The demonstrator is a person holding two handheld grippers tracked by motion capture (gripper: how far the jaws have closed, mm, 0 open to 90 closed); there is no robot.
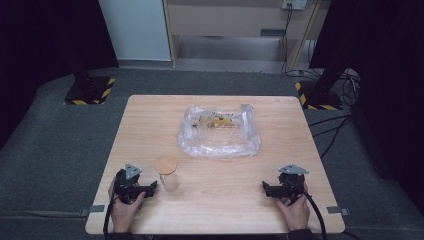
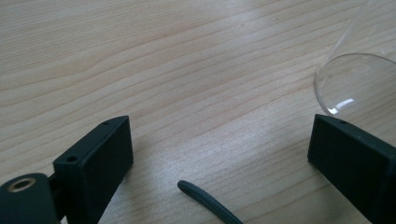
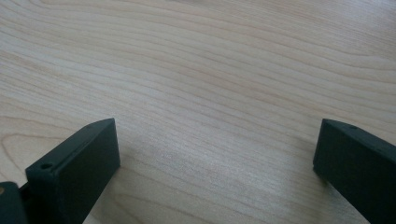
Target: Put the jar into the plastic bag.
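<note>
From the high view I see the glass jar [image 1: 168,174] with its round wooden lid standing near the front edge of the wooden table [image 1: 150,120], and I take it as my landmark. My left gripper [image 1: 150,187] sits just left of the jar, jaws apart and pointing at it, gripping nothing. My right gripper [image 1: 266,189] rests well to the right of the jar, jaws also spread and empty. Beyond the jar, towards the far side, lies a crumpled clear plastic bag [image 1: 220,132] with something yellow inside.

In the left gripper view, both black jaws stand wide with bare wood between them; the jar's curved glass base [image 2: 357,81] sits just past the right-hand jaw, and I cannot tell whether it touches. A grey cable [image 2: 208,203] curls in below.

In the right gripper view, the jaws stand wide apart over bare wood grain.
</note>
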